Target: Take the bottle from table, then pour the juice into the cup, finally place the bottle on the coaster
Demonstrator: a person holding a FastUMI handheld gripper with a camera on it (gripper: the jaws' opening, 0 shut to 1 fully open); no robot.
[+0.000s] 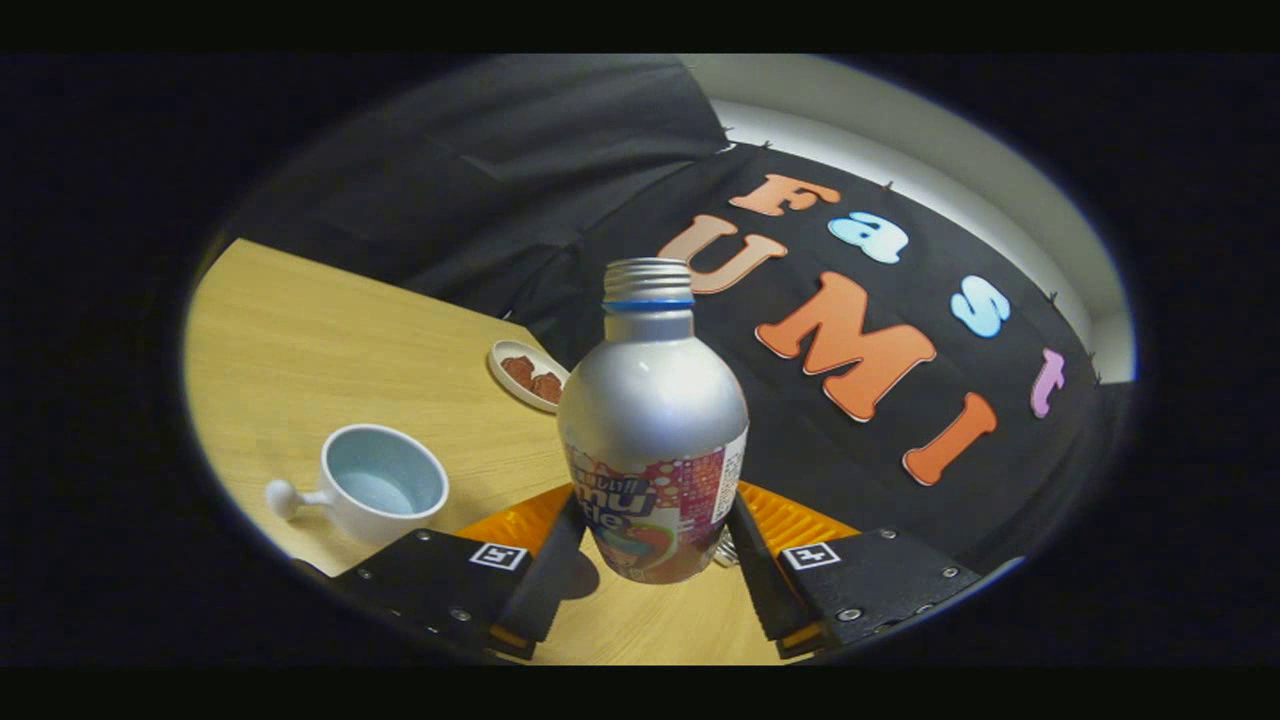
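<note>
Tongs (655,545) clamped on bottle (652,430), cup (375,490) left, snack dish (527,374) beyond

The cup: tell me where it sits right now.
In the gripper view, the cup stands upright on the table, left of the bottle held between the gripper fingers, with the small dish beyond it.

Printed on the bottle (652,440): a bright wrap label with large lettering, partly hidden, perhaps "mu" above "cle"; smaller print beside it too fine to read. Fixed to each finger (498,556) of the hand-held gripper (655,560): a square black-and-white marker tag, no legible words.
</note>
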